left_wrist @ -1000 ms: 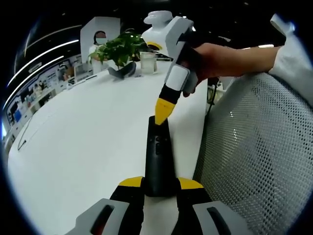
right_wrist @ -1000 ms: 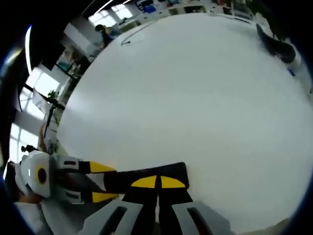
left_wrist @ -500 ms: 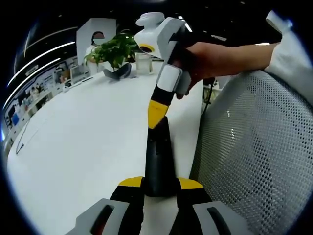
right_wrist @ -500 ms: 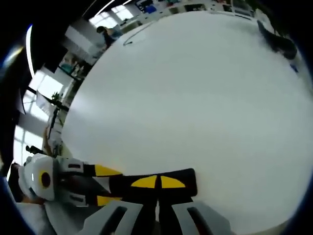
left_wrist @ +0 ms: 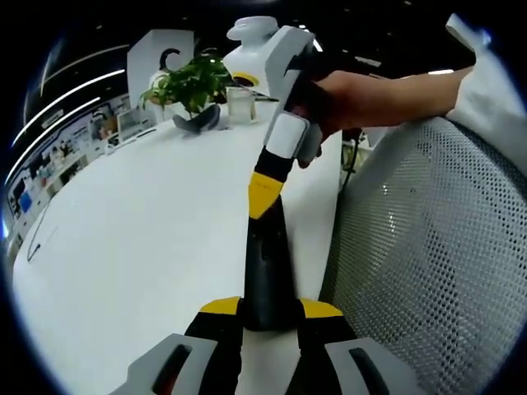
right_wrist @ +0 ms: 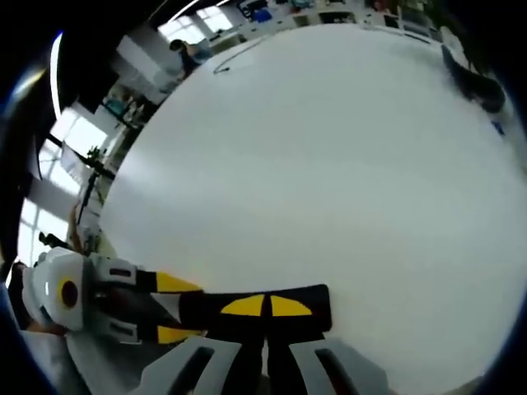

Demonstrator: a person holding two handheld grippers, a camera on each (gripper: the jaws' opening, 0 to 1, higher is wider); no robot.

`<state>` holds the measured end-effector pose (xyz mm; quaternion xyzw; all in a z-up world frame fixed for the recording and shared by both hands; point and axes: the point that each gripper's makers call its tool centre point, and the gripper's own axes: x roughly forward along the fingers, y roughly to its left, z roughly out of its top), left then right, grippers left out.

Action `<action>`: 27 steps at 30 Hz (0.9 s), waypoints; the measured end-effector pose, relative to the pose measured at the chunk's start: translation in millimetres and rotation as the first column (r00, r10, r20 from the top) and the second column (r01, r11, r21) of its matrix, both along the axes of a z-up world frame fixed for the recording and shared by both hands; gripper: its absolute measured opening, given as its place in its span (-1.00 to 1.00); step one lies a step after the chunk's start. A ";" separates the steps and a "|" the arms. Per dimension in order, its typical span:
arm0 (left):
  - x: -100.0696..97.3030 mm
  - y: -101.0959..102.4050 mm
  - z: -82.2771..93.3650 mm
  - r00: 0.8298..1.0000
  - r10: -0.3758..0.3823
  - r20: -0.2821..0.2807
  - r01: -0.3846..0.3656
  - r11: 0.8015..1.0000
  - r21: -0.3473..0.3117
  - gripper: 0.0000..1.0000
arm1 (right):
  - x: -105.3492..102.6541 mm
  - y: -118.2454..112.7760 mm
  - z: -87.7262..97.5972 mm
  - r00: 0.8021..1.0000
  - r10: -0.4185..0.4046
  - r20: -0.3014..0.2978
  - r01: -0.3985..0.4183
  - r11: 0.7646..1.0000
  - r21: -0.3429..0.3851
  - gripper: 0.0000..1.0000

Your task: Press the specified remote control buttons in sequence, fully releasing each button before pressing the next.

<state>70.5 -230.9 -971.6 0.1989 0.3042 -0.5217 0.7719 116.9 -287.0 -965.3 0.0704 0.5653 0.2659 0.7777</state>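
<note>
A slim black remote control (left_wrist: 265, 265) lies along the right edge of the white table (left_wrist: 148, 230). My left gripper (left_wrist: 270, 307) is shut on its near end, one yellow pad on each side. The right gripper (left_wrist: 262, 197), held by a person's hand (left_wrist: 362, 99), comes down from the upper right, and its closed yellow tip rests on the remote's far half. In the right gripper view, my right gripper (right_wrist: 266, 306) is shut, tips together on top of the remote control (right_wrist: 319, 303). The left gripper (right_wrist: 174, 309) clamps it from the left.
A potted plant (left_wrist: 193, 82), a glass (left_wrist: 240, 103) and a dark curved object (left_wrist: 198, 122) stand at the table's far end. A grey mesh chair back (left_wrist: 428, 255) rises close on the right. A thin cable (right_wrist: 239, 53) lies on the far table (right_wrist: 329, 148).
The right gripper's tip has shifted slightly along the remote toward my left gripper and now covers its far end. The left gripper's hold is unchanged.
</note>
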 end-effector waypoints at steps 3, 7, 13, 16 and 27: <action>0.1 0.1 0.0 1.000 0.002 -0.001 -0.002 1.000 -0.002 -0.51 | 0.0 0.3 -0.4 1.000 0.012 0.013 -0.012 1.000 -0.014 -1.00; 0.5 0.0 0.1 1.000 0.006 -0.002 -0.006 1.000 -0.004 -0.51 | -0.1 1.6 -0.7 0.998 0.046 0.039 -0.044 0.998 -0.053 -1.00; 0.6 -0.1 0.2 1.000 0.008 0.000 -0.008 1.000 -0.003 -0.51 | 0.4 0.2 -0.2 0.997 0.060 0.052 -0.057 0.997 -0.057 -1.00; 0.7 -0.1 0.0 1.000 0.009 0.000 -0.009 1.000 -0.003 -0.51 | 1.2 -0.7 0.2 0.998 0.048 0.041 -0.046 0.998 -0.044 -1.00; 0.2 -0.2 0.1 1.000 0.003 -0.003 -0.003 1.000 0.009 -0.51 | -4.1 0.8 1.3 0.999 0.033 -0.008 -0.033 0.999 -0.025 -1.00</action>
